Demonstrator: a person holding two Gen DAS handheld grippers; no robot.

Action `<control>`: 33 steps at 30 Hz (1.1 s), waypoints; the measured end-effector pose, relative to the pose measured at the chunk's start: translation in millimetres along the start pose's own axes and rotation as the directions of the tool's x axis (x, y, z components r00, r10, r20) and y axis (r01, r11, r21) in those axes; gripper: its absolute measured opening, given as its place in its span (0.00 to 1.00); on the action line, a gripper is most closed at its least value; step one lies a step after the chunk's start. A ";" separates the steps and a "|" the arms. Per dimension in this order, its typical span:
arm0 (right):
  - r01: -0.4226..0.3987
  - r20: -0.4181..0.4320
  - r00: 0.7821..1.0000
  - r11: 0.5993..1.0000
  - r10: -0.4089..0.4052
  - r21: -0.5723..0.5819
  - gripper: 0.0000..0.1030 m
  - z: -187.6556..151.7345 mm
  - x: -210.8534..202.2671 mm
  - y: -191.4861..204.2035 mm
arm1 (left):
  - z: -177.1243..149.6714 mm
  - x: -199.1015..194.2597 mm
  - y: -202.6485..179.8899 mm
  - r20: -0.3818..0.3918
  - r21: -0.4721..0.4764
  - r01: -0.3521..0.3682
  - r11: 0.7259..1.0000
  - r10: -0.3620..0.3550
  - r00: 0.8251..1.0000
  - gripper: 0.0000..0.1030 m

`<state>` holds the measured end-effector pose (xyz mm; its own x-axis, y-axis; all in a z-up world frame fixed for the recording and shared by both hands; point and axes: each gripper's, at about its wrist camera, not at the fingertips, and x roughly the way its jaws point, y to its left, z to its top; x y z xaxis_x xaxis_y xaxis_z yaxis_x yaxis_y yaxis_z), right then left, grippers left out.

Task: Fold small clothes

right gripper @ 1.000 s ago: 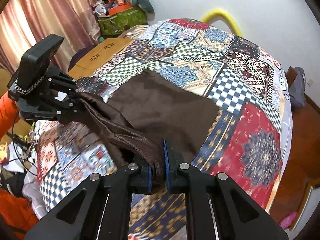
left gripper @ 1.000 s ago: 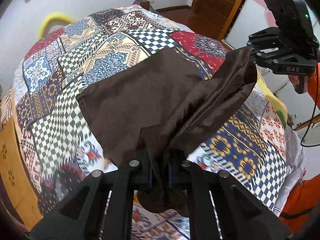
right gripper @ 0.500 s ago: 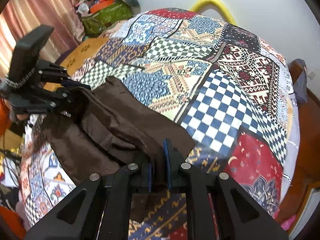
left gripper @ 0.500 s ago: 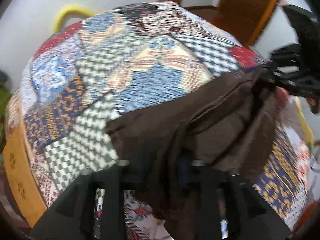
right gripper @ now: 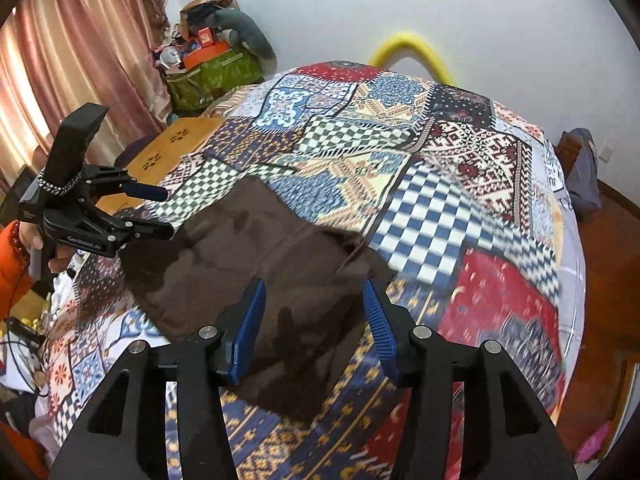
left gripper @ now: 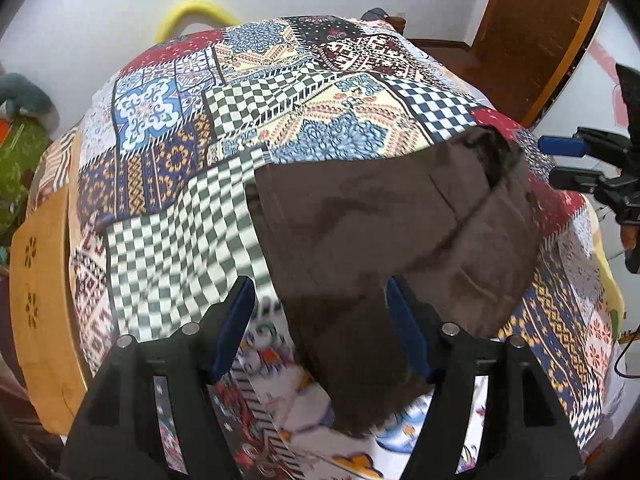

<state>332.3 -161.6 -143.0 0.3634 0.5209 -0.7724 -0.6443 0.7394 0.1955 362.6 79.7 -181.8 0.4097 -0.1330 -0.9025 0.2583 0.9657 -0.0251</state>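
Both grippers are seen spread apart with nothing clamped: the left gripper (left gripper: 320,312) is held over the near edge of the brown garment (left gripper: 384,232), and the right gripper (right gripper: 314,320) over its 3 o'clock end. The garment is laid folded on the patchwork bedspread (left gripper: 248,92), with a raised flap at 2 o'clock in the left wrist view.

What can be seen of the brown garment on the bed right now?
The brown garment is dark, soft-looking cloth lying folded over itself on the patchwork bedspread. A seam and layered flap show on one side. It looks slightly rumpled, not flat. Both the left tongs and right tongs stand open above it, neither gripping it.
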 end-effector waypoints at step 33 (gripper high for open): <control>0.105 0.026 0.994 0.992 -0.107 0.067 0.34 -19.7 49.4 -7.7 | 14.9 12.7 13.5 0.156 -0.158 -0.071 0.985 0.095 0.983 0.06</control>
<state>342.0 -150.1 -194.6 0.4480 0.4497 -0.7727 -0.5559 0.8170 0.1533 384.3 87.7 -187.2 0.5635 -0.0734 -0.8228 0.0875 0.9957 -0.0289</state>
